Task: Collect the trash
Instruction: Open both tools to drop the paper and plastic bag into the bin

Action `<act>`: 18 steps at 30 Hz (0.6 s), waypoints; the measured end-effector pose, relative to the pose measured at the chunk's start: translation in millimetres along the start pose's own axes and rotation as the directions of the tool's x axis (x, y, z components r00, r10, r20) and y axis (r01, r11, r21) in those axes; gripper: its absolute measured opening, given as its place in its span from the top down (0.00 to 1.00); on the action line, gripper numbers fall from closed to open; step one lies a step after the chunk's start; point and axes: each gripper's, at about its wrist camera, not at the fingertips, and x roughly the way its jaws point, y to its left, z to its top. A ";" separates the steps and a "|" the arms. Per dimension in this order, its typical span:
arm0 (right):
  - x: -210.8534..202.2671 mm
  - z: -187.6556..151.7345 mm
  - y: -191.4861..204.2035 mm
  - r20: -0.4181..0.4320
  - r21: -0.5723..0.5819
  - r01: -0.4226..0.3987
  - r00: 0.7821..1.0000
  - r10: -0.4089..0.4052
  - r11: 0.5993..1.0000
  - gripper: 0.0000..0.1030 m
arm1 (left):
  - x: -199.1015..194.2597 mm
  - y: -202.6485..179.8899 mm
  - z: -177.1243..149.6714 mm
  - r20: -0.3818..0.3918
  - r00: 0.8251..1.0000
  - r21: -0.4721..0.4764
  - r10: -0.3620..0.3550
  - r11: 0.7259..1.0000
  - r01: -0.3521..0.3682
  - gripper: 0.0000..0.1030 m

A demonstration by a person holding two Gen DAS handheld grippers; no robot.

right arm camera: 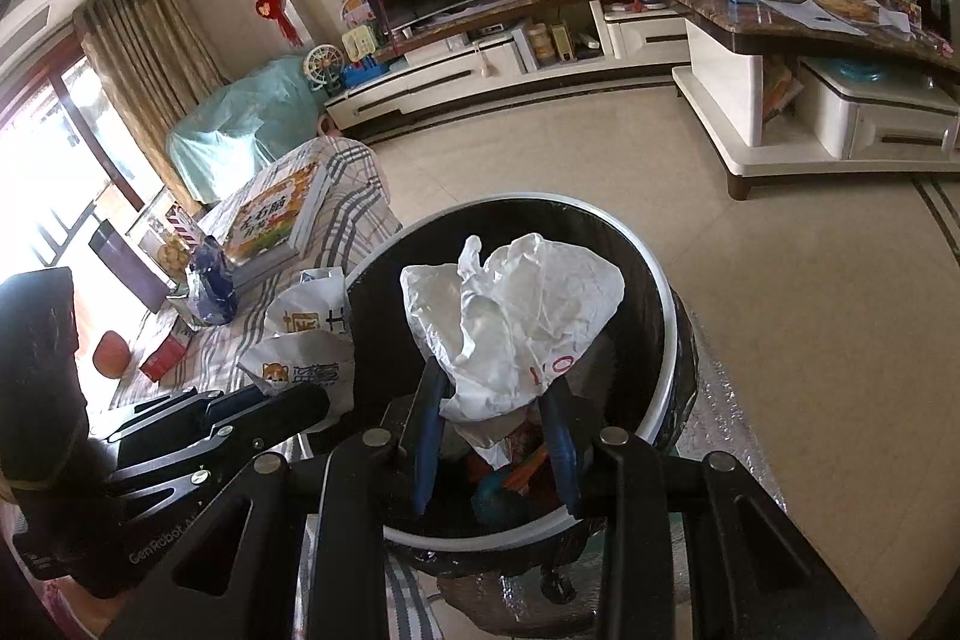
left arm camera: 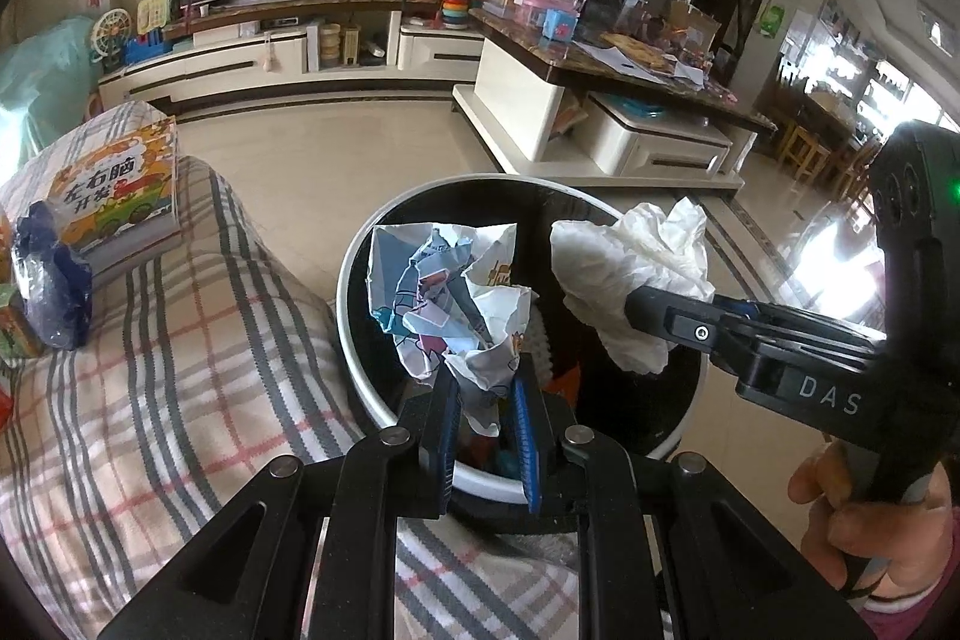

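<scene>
My left gripper (left arm camera: 487, 394) pinches a crumpled printed wrapper (left arm camera: 447, 292) over the black-lined trash bin (left arm camera: 354, 340); my right gripper (right arm camera: 495, 400) is clamped on a wadded white bag (right arm camera: 510, 304) above the same bin. My own fingers hide most of the bin's contents, so the colourful scraps inside I can't identify.

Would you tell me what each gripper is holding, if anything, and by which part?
Left gripper pinches the printed crumpled wrapper by its lower end; right gripper grips the white crumpled bag by its lower edge.
</scene>
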 end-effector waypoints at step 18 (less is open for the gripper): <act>0.6 7.3 -10.9 -0.006 0.033 0.014 1.000 -0.014 0.999 0.48 | 5.3 -1.8 9.2 -0.004 1.000 -0.017 -0.005 1.000 0.004 0.54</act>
